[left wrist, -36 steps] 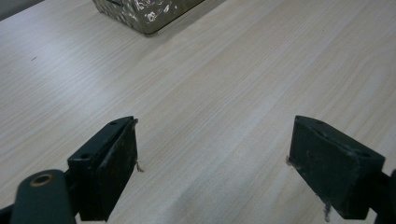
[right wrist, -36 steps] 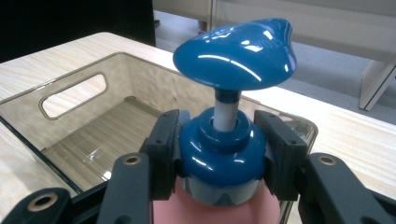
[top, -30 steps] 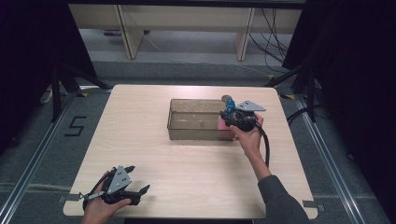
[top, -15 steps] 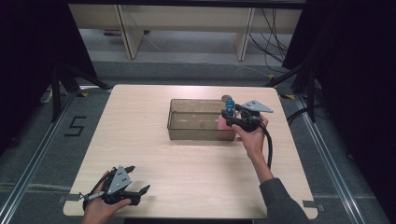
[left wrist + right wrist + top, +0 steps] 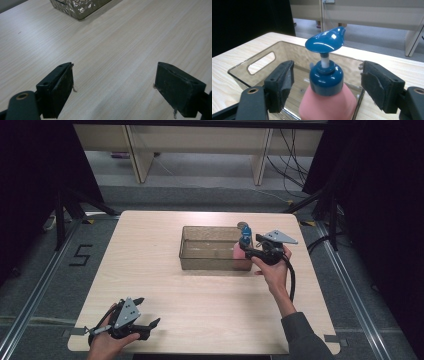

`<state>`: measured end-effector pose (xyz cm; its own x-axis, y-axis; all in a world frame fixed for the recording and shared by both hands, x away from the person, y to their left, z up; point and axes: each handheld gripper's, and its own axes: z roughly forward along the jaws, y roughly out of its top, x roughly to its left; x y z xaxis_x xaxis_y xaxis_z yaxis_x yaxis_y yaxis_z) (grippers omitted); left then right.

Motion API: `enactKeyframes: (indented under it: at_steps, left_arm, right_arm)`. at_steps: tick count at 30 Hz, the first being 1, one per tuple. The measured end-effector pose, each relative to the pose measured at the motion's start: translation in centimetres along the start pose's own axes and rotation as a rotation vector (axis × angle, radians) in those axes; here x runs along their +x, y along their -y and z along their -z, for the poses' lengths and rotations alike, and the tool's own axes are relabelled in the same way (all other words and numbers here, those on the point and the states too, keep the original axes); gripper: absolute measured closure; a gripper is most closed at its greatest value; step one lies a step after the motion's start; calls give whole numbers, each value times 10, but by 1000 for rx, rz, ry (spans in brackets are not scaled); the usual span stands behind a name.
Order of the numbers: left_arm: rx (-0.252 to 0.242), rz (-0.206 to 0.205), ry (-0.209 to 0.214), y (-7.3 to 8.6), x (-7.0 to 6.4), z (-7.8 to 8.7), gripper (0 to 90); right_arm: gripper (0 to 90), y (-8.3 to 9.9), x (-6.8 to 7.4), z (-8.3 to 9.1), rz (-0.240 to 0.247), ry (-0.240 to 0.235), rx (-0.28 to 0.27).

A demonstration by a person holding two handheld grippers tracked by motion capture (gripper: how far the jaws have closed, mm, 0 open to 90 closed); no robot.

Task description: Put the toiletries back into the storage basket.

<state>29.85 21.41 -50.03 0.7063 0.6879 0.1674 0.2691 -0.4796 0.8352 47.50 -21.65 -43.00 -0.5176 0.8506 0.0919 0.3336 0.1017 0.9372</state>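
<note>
The surface [image 5: 165,285] is bare wood all around the left hand-held gripper [image 5: 145,312], so there is lots of room there. Near the far right side, the clear bin [image 5: 207,255] stands in the way. The pink pump bottle [image 5: 328,100] stands inside it, between the wide-apart jaws of the right hand-held gripper [image 5: 325,82].

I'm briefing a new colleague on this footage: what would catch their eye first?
The pink pump bottle with its glossy blue pump head stands out first, inside the right end of the clear plastic bin on the pale wooden table. The right claw sits open on either side of the bottle's blue collar, not touching it. The left claw, also open, idles at the table's near left corner.
</note>
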Motion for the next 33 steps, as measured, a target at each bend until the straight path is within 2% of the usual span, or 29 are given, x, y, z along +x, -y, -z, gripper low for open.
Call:
enactKeyframes:
  at_steps: [2,4,6,9,10,11,12,16,21,24,25,28,29,30,31,33]
  left_arm:
    - [8,-2,11,0,0,1,150]
    - [7,-1,4,0,0,1,149]
    - [5,0,5,0,0,0,150]
    - [5,1,6,0,0,0,149]
    - [5,1,5,0,0,0,149]
    - [9,-3,3,0,0,1,150]
    - [9,-4,3,0,0,1,149]
    - [6,1,6,0,0,0,150]
    - [5,1,5,0,0,0,150]
    - [5,1,3,0,0,0,150]
    - [5,1,3,0,0,0,150]
    - [7,-1,2,0,0,0,149]
    - [5,1,3,0,0,0,149]
    - [5,1,3,0,0,0,150]
    - [5,2,3,0,0,0,149]
    - [5,2,3,0,0,0,149]
  right_arm:
    - [256,0,1,1,-10,-10,2]
    - [246,0,3,2,-13,3,-1]
    - [240,0,3,3,-16,-5,1]
    - [227,0,4,7,8,16,8]
    - [225,1,6,7,-21,8,-6]
    - [220,0,5,8,-3,7,-9]
    - [217,0,5,10,-3,7,4]
    - [214,1,9,15,-21,0,-5]
    - [211,2,11,19,-9,-8,-11]
    - [208,4,15,24,-29,-10,-7]
    - [207,4,14,24,-12,-20,-14]
    - [202,4,15,26,-7,-22,-15]
    - [202,4,16,27,11,-19,-19]
    - [202,4,18,29,-16,-21,-5]
    - [203,4,18,29,0,-25,-23]
    - [204,5,19,30,4,-29,-25]
